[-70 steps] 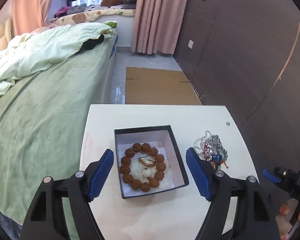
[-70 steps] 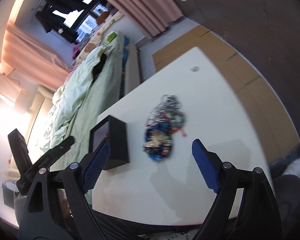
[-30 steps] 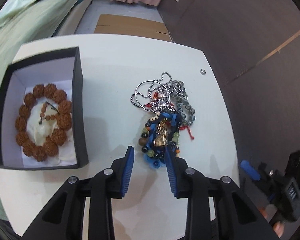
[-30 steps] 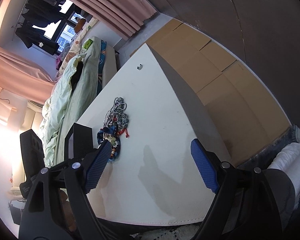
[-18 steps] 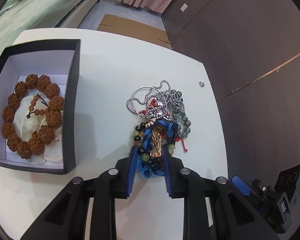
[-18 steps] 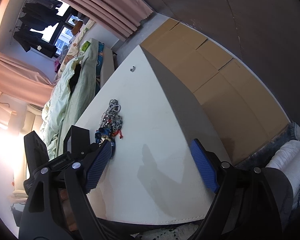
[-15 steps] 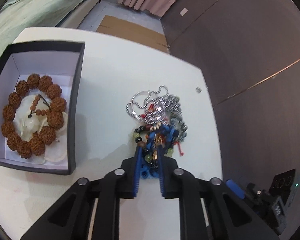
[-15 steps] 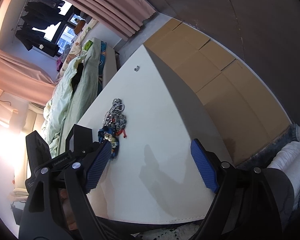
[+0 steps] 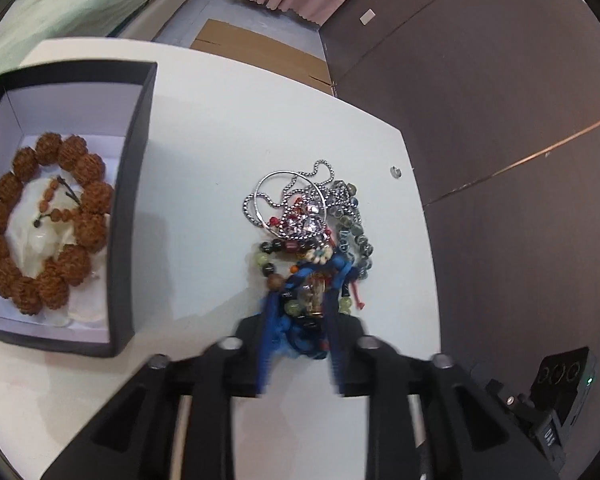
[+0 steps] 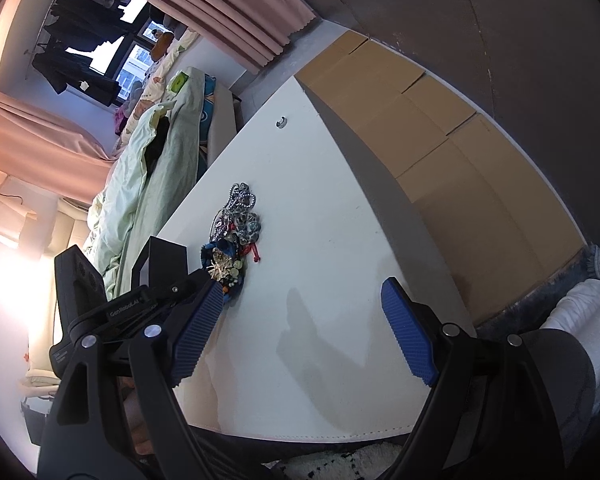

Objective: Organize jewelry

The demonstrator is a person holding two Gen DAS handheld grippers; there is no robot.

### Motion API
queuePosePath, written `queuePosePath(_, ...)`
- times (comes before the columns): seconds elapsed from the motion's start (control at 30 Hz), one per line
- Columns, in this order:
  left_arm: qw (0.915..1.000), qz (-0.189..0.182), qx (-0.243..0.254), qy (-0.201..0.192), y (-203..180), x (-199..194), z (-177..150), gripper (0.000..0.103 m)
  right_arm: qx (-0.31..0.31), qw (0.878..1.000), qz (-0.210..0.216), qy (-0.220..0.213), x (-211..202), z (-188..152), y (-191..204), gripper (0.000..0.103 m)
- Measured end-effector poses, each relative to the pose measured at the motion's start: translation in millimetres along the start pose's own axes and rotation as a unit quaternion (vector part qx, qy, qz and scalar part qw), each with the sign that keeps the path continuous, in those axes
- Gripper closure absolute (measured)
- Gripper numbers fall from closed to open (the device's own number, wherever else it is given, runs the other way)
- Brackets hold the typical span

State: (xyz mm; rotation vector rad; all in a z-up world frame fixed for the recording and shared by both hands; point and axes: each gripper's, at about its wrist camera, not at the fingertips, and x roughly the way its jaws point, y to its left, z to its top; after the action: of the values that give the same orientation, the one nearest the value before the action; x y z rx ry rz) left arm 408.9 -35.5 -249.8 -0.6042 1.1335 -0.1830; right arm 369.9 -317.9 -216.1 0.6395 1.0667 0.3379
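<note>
A tangled jewelry pile (image 9: 308, 220) of silver chains, grey and coloured beads and a blue tassel lies on the white table (image 9: 220, 128). My left gripper (image 9: 300, 308) points down at its near end. The blurred blue fingers straddle the tassel, and the jaws are opening with it between them. To the left stands a black box (image 9: 136, 184) with a white lining. It holds a bracelet of large brown beads (image 9: 88, 196). My right gripper (image 10: 302, 292) hovers open over bare tabletop, to the right of the jewelry pile (image 10: 236, 220), with nothing between its fingers.
A small metal fitting (image 9: 396, 171) sits near the table's far right edge. A bed with a pale green cover (image 10: 156, 160) runs along the table's left side. Flattened cardboard (image 10: 440, 140) lies on the floor by the dark wall. A person's leg (image 10: 572, 320) is at lower right.
The left gripper came from the box to the pile and closed on its blue tassel end. Since then its jaws have spread apart again. The right gripper stayed wide and still.
</note>
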Motion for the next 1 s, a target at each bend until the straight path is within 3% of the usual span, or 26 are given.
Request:
queuePosePath(0.07, 0.9999, -0.011, -0.002, -0.004, -1, 2, 1, 0.062, 0.0, 1.0, 0.001, 0.0, 0, 0, 0, 0.021)
queuePosePath(0.13, 1.0, -0.002, 0.003, -0.005, -3, 2, 2, 0.066, 0.0, 1.0, 0.001, 0.0, 0, 1, 0, 0.021)
queuePosePath(0.2, 1.0, 0.005, 0.0, -0.005, -5, 4, 4, 0.087, -0.002, 1.0, 0.0, 0.001, -1, 1, 0, 0.021)
queuePosePath(0.37, 0.9997, -0.012, 0.009, -0.017, -6, -12, 3, 0.095, -0.006, 1.0, 0.001, 0.002, -1, 1, 3, 0.021)
queuePosePath(0.87, 0.9974, -0.057, 0.036, -0.026, -25, -59, 7, 0.095, -0.022, 0.999, 0.023, 0.022, 18, 0, 32, 0.021)
queuePosePath(1.0, 0.9979, -0.007, 0.057, -0.031, -23, -64, 6, 0.095, -0.021, 0.999, 0.03, 0.031, 25, -2, 38, 0.022)
